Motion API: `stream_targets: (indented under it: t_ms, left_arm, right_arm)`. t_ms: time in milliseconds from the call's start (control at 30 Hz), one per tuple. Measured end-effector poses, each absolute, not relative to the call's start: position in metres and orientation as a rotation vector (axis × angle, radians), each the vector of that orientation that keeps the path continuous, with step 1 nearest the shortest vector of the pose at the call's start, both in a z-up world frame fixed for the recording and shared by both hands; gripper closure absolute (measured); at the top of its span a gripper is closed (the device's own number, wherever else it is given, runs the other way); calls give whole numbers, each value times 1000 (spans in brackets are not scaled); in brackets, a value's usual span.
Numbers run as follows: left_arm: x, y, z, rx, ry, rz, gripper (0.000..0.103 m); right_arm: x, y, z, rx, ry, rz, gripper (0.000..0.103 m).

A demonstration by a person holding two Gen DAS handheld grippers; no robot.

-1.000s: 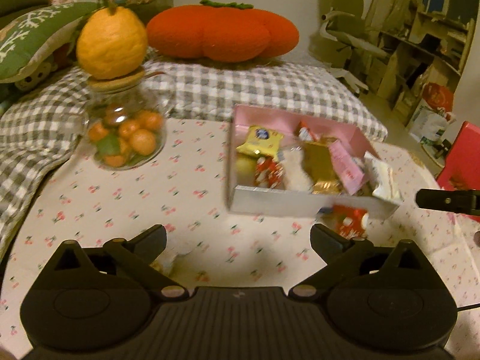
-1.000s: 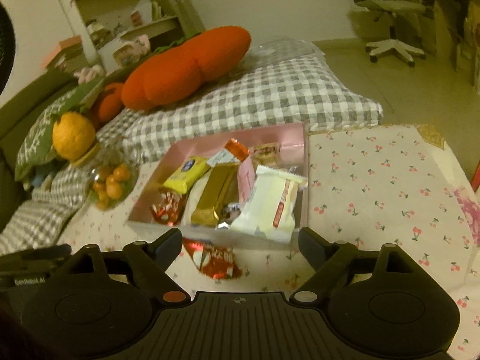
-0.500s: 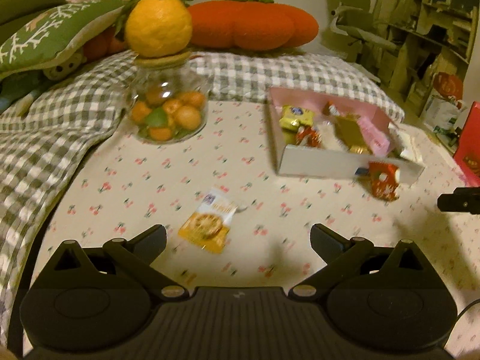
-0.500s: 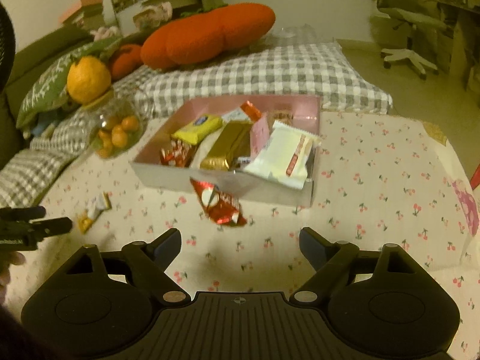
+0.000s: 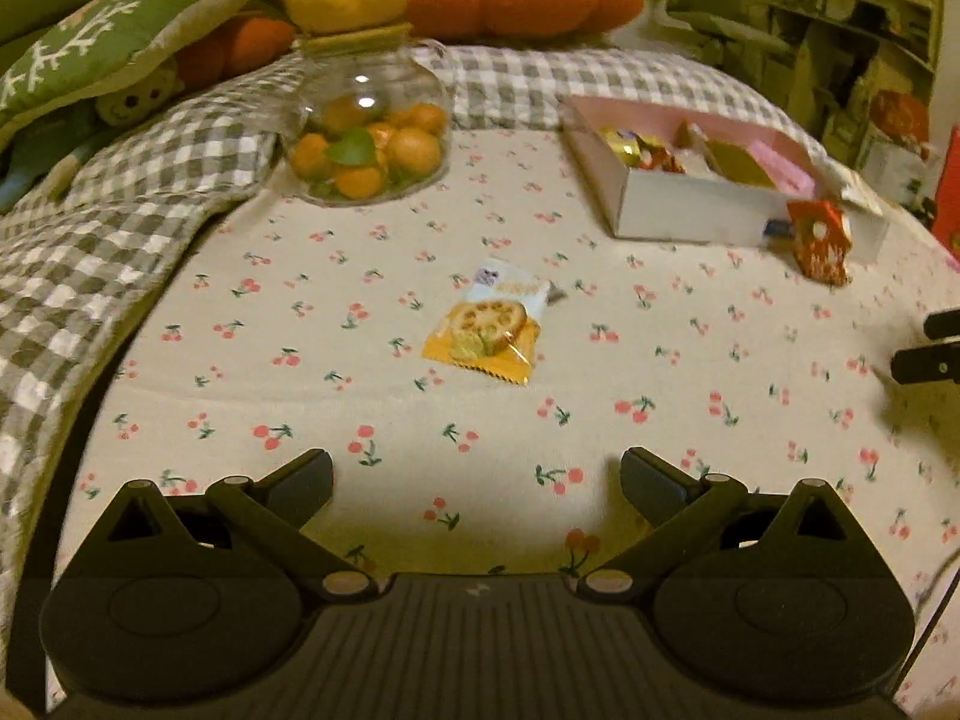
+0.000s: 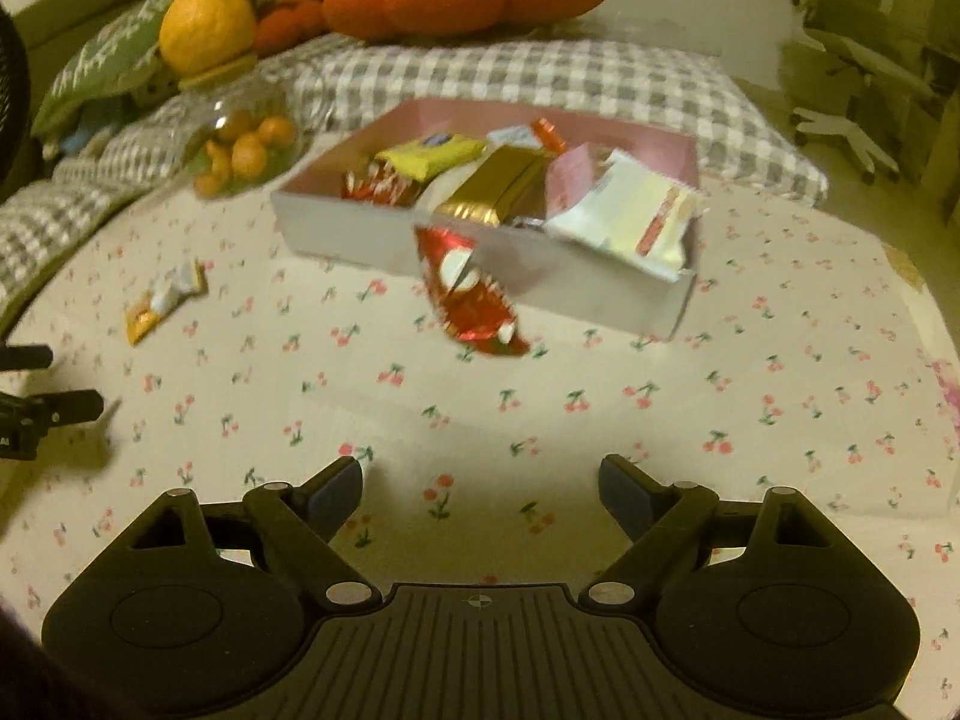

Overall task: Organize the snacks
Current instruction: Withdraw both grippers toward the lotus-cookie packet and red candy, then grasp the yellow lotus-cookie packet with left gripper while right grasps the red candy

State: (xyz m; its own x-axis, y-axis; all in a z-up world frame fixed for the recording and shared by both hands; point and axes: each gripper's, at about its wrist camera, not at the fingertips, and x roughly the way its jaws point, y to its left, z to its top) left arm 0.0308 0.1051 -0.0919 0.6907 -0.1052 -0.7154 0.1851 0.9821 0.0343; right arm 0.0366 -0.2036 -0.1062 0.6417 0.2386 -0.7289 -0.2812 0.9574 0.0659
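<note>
Our box point(image 6: 606, 294) on the cloth point(image 5: 372, 396) holds mixed wrapped snacks; their labels are unreadable. The jar point(image 5: 366, 132) holds oranges. A red packet point(image 6: 474, 294) leans against the box; a biscuit packet point(image 5: 489, 324) lies apart. Left gripper point(image 5: 477, 480) and right gripper point(image 6: 480, 483) gape wide, empty.

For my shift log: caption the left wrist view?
Open left gripper over cherry-print cloth, facing a loose cookie packet; snack box beyond.

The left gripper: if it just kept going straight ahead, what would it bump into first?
Probably the cookie packet lying alone on the tablecloth, roughly ahead of the open left gripper. Depth is uncertain; it might pass over it.
</note>
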Motion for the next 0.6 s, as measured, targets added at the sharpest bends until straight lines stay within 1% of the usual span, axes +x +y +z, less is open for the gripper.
stream_targets:
  t_ms: [67,100,133,267,467,600]
  left_arm:
    - [31,104,-97,101,773,-184,0]
    - [32,104,-99,96,762,-193,0]
    - [33,103,-99,100,749,-203,0]
    - [39,101,-101,106,724,-234,0]
    - [53,98,-102,111,717,-252,0]
    - [63,97,-101,110,717,-257,0]
  right_arm:
    - [38,-200,-111,-68,825,300,15]
    - [39,-199,-114,-73,823,300,13]
    - [38,-199,-115,-70,810,295,8]
    - [44,-199,-119,-59,804,293,3]
    - [54,-194,-122,-76,783,296,0]
    - [64,-191,-122,-78,772,288,0]
